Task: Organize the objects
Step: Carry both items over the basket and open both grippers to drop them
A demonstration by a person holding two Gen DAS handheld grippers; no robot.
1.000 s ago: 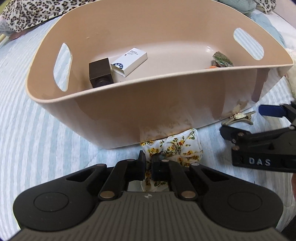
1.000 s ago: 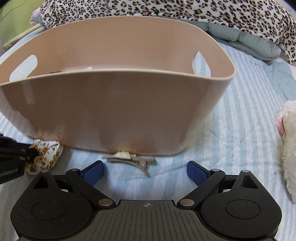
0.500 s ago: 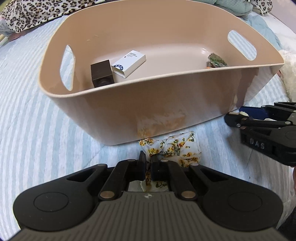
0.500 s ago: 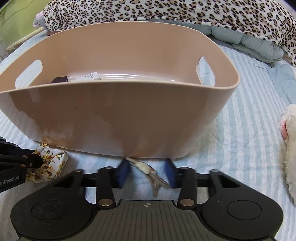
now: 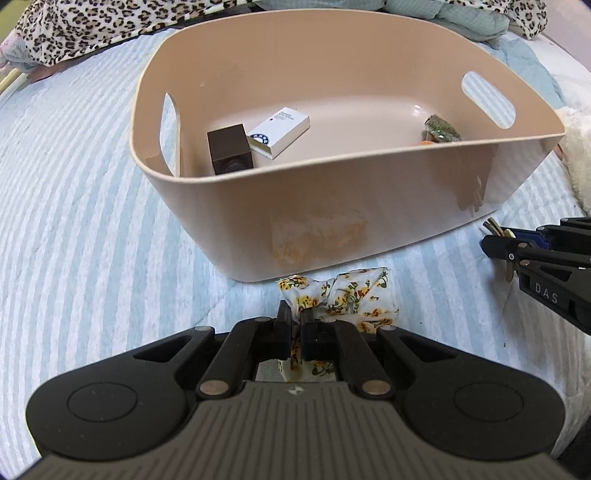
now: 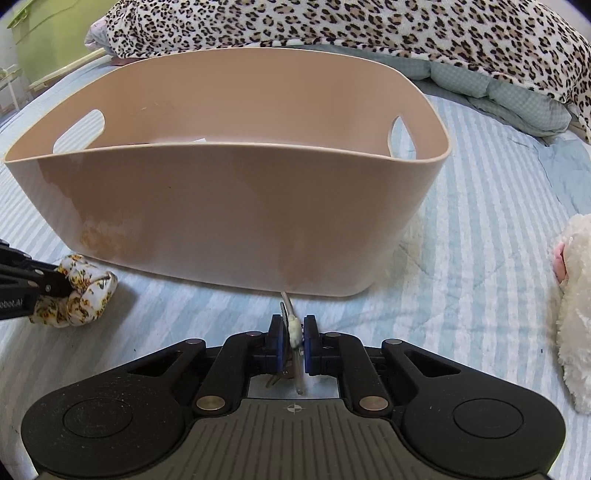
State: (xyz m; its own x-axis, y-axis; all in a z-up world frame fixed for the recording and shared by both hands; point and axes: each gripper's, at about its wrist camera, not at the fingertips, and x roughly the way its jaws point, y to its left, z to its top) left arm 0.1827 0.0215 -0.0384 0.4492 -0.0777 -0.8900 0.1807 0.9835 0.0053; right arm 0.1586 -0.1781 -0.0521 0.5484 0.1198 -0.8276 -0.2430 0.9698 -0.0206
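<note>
Bin (image 5: 369, 206) wall blocks ahead (open top); striped bedding (image 5: 74, 221) beside lies clear.

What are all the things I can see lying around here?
storage tub: one, beige, on the striped bedcover
dark box: one, brown, inside the tub at its left
white carton: one, inside the tub, beside the dark box
green packet: one, inside the tub at its right
scrunchie: one, white floral, before the tub
hair clip: one, metal, before the tub
plush toy: one, white, right edge
leopard blanket: one, behind the tub
left gripper: black fingers shut on the scrunchie
right gripper: blue-padded fingers shut on the hair clip
</note>
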